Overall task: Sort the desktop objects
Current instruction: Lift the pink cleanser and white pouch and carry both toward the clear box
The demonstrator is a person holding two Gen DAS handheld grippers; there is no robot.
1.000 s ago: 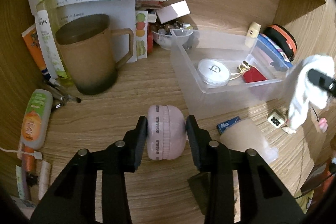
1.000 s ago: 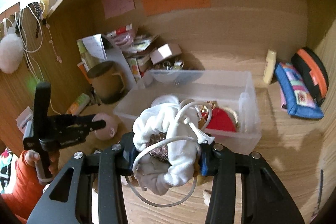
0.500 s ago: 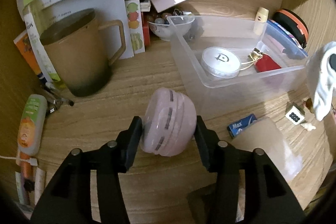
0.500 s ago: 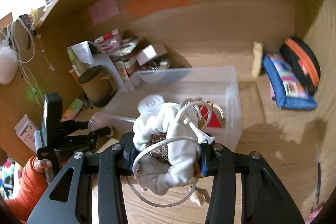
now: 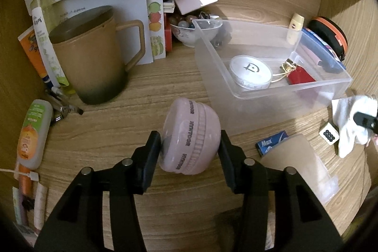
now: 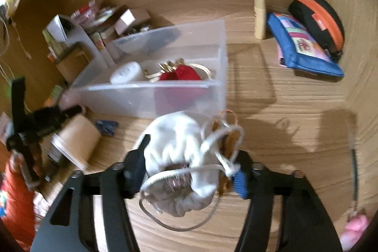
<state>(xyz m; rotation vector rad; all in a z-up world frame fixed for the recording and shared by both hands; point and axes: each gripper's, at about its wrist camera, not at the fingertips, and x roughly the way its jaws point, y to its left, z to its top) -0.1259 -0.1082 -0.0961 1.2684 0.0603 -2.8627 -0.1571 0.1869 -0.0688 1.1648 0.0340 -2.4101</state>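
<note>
Since a second ago, both my hands are shifting: jar lifting and tilting, pouch sinking toward the desk.

I am clamping the pink jar in my left gripper, jaws narrow against its sides, near the clear bin. My right gripper is spreading its jaws, the white drawstring pouch sitting loosely between them, just short of the bin's near wall. Inside are lying a white compact and red charm; die, blue box and both held pieces are waiting.

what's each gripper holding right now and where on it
The left gripper clamps the pink round jar across its two opposite sides. The right gripper has the white drawstring pouch between its opening jaws, letting go.
</note>
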